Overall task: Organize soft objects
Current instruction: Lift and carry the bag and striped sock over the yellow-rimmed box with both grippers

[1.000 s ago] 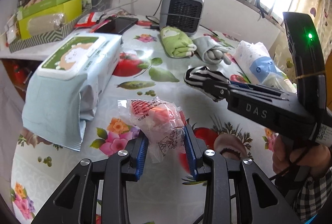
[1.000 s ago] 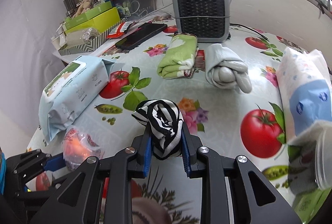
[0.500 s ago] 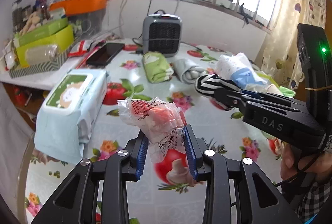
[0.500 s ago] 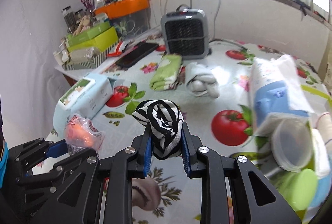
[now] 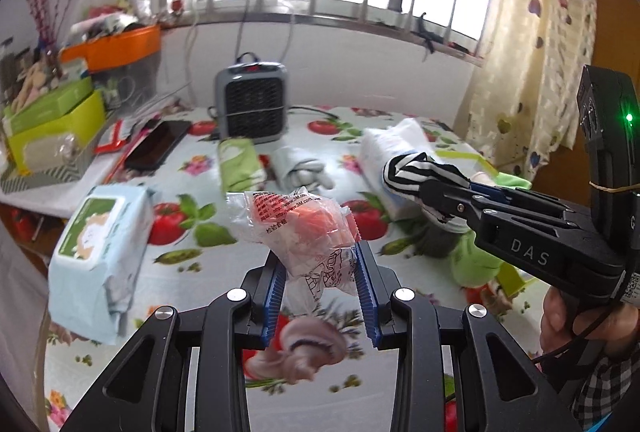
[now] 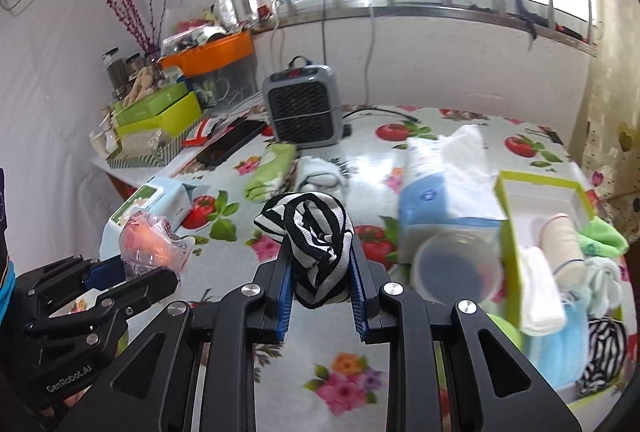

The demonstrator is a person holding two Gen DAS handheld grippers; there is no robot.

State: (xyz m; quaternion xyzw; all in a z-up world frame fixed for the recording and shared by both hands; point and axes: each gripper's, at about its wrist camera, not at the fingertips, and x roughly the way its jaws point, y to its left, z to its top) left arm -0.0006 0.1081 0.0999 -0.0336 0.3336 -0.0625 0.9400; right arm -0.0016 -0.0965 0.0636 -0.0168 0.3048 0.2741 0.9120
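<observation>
The left gripper (image 5: 320, 280) is closed on a clear plastic packet (image 5: 298, 232) with orange contents, pinched between the blue pads (image 5: 277, 292); the packet's long axis runs up and away from the jaws, tilting left at its free end, and it is held clear above the table (image 5: 192, 264). The right gripper (image 6: 320, 284) is clamped on a rolled black-and-white striped sock (image 6: 310, 232), whose long axis stands roughly upright between the pads, the bunched end sticking out above the fingertips. Both items are carried in the air, side by side, not touching each other. Beyond the jaws, a folded green cloth (image 6: 272, 172) and a grey sock bundle (image 6: 320, 172) lie just beside each other in front of a small grey heater (image 6: 304, 108). A wipes pack (image 5: 100, 248) lies at the left table edge. At the right, a yellow-green box (image 6: 560, 232) is seen holding soft items, probably socks and a mask, though blurred. A tissue pack (image 6: 440, 176) lies beside the box.
</observation>
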